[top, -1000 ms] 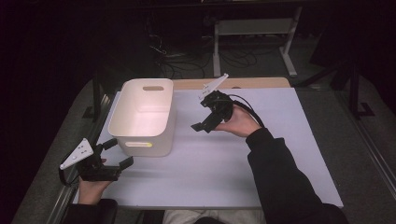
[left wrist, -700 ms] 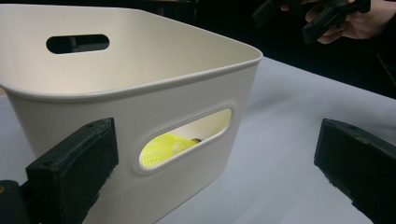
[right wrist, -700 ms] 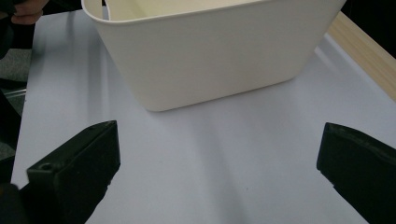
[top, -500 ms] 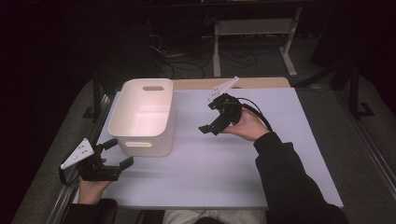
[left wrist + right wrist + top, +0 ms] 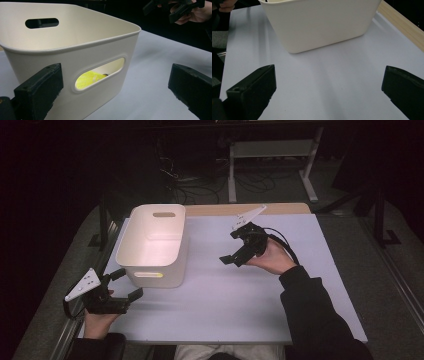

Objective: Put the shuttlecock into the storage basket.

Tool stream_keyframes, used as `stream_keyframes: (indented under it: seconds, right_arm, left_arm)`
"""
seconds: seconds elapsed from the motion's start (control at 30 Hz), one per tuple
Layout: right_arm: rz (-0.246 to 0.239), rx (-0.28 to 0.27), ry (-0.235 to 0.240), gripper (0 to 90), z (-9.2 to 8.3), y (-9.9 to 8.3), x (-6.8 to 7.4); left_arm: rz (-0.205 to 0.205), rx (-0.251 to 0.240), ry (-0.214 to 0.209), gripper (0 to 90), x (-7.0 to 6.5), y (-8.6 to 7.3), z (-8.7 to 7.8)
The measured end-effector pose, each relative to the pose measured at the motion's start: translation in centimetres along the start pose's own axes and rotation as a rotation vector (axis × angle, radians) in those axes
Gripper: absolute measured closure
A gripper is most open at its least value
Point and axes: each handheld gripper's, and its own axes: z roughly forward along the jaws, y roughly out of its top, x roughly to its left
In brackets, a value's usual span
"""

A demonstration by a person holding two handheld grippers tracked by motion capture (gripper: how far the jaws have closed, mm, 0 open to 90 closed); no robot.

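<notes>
High view: white bin [image 5: 152, 270] just beyond left gripper [image 5: 124, 285].

My left tool [image 5: 125, 285] sits low at the near left edge of the table [image 5: 210, 320], gripped in my left hand [image 5: 100, 322], its jaws spread wide and empty. My right tool [image 5: 239, 249] is raised over the middle of the table in my right hand [image 5: 270, 257], its jaws also wide apart and holding nothing. My dark-sleeved right forearm [image 5: 310, 310] reaches in from the near edge.
</notes>
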Motion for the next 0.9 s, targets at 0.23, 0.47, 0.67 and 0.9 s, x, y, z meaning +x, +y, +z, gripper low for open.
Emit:
stream_keyframes:
  seconds: [0.23,0.47,0.67,0.9]
  right_arm:
    - [0.023,-0.001,-0.014,0.0,-0.5,-1.3,-0.5]
    - [0.048,-0.011,-0.031,0.0,-1.4,-2.4,-0.8]
    - [0.066,-0.021,-0.040,0.0,-2.1,-3.1,-1.1]
    - [0.083,-0.021,-0.043,0.0,-2.6,-4.0,-1.3]
  left_arm:
    - [0.002,0.003,0.001,0.0,0.0,0.0,0.0]
    - [0.002,0.004,0.002,0.0,0.0,0.0,0.0]
    - [0.001,0.004,0.003,0.0,0.0,0.0,0.0]
    - [0.002,0.002,0.004,0.0,0.0,0.0,0.0]
